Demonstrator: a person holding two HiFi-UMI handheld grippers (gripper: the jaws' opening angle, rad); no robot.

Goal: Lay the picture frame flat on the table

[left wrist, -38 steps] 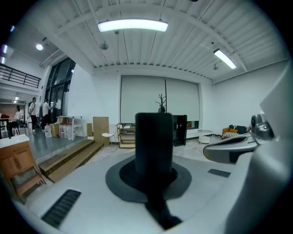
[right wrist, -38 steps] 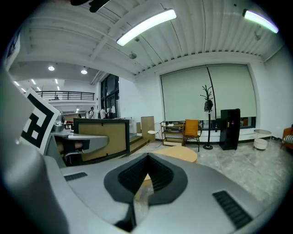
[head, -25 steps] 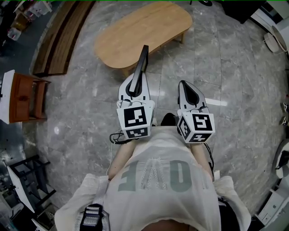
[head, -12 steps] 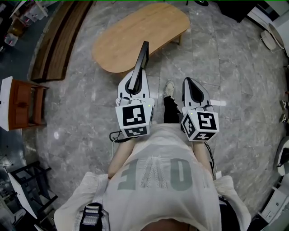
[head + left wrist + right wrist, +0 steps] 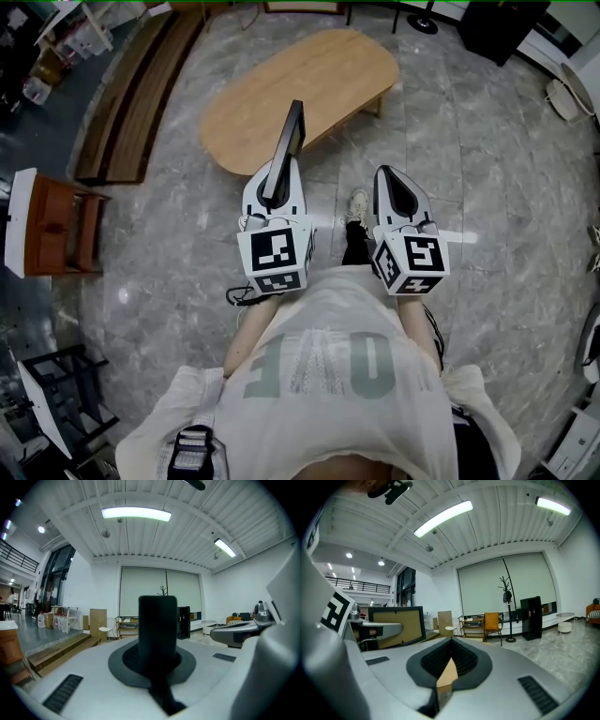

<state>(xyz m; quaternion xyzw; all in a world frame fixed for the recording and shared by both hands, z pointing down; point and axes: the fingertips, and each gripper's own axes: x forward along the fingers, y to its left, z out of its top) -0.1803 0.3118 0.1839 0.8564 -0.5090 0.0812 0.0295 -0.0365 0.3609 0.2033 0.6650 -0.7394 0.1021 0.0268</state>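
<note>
Wooden table point(image 5: 319, 75) looms nearer; left gripper point(image 5: 276, 190) jaws clench picture frame point(image 5: 292, 136), right gripper point(image 5: 392, 181) jaws shut.

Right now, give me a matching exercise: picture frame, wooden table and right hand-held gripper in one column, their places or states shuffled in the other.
1. picture frame
2. wooden table
3. right hand-held gripper

A. holding nothing
B. standing on the grey floor ahead
C. upright, clamped in the left hand-held gripper

Pairs: 1-C, 2-B, 3-A.
</note>
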